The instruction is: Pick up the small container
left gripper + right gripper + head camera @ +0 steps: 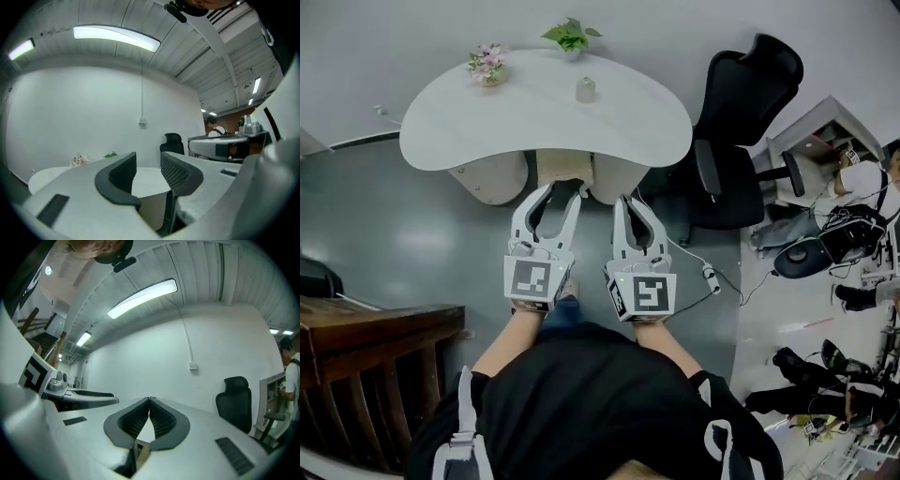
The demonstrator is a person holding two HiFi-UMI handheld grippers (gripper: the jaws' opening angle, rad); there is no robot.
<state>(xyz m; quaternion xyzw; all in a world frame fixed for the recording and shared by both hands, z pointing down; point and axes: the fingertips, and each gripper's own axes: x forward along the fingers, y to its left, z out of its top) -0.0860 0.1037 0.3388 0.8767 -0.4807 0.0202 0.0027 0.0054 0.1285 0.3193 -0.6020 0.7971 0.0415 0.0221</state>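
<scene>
The small container, a pale jar, stands on the far middle of the white curved table. Both grippers hover below the table's near edge, short of the jar. My left gripper is open with nothing between its fingers; in the left gripper view only the tabletop shows through the gap. My right gripper is shut and holds nothing, its tips touching in the right gripper view. The jar does not show in either gripper view.
Pink flowers and a green plant stand at the table's far edge. A black office chair is right of the table. Dark wooden furniture sits at the left. A cable trails on the floor.
</scene>
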